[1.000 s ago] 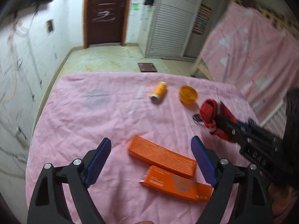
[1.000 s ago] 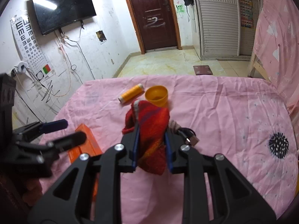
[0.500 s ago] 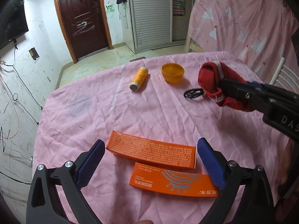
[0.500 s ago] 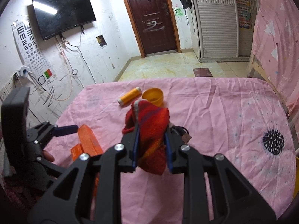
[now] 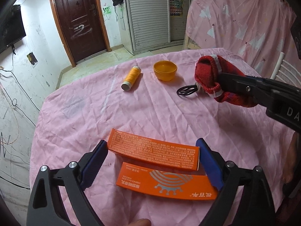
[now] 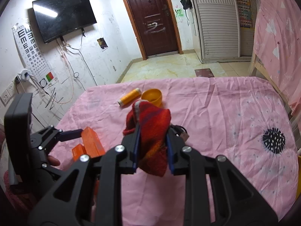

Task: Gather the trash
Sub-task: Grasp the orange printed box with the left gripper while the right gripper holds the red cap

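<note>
My left gripper (image 5: 151, 151) has its blue pads against both ends of a long orange box (image 5: 153, 149), which sits just above the pink cloth; it also shows in the right wrist view (image 6: 92, 141). A second, flat orange box (image 5: 165, 182) lies right in front of it. My right gripper (image 6: 152, 145) is shut on a red woven cloth (image 6: 153, 130) and holds it above the table; the cloth also shows in the left wrist view (image 5: 208, 75).
An orange thread spool (image 5: 131, 75), a small orange bowl (image 5: 165, 69) and a coiled black cable (image 5: 187, 90) lie on the pink tablecloth (image 5: 131, 113). A black spiky print (image 6: 273, 138) marks the cloth at right. A door, a wardrobe and a wall television stand beyond.
My left gripper has moved down onto the long orange box and its pads have closed against both ends. My right gripper still holds the red cloth, a little higher.
</note>
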The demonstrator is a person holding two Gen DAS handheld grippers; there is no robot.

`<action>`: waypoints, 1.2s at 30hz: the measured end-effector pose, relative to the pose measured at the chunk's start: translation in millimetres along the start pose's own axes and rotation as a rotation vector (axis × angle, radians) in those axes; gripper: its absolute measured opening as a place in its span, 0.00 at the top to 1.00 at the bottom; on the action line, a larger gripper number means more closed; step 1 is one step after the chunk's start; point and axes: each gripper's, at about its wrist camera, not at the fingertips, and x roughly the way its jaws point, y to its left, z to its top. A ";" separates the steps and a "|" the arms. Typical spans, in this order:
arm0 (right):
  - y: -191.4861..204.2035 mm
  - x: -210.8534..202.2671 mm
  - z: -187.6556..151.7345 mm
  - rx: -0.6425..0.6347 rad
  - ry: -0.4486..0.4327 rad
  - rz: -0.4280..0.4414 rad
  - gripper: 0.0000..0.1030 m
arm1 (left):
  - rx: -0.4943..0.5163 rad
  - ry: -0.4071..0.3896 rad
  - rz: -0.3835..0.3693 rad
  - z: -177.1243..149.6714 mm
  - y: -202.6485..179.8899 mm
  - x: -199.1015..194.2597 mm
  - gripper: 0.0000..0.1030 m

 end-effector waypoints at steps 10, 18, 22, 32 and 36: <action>-11.0 -16.7 0.4 0.017 -0.039 0.004 0.78 | -0.020 -0.075 0.013 14.4 -4.8 -28.8 0.16; -31.4 -36.1 -2.7 0.045 -0.070 -0.011 0.78 | 0.014 -0.113 -0.001 24.8 -31.2 -46.0 0.16; -46.4 -47.9 -5.2 0.067 -0.088 -0.023 0.78 | 0.031 -0.123 -0.010 30.3 -48.1 -49.4 0.16; -85.0 -73.2 -15.2 0.123 -0.123 -0.050 0.77 | 0.087 -0.128 -0.034 41.8 -93.2 -48.3 0.16; -106.0 -88.3 -20.9 0.155 -0.151 -0.068 0.77 | 0.109 -0.133 -0.047 46.1 -110.5 -49.0 0.16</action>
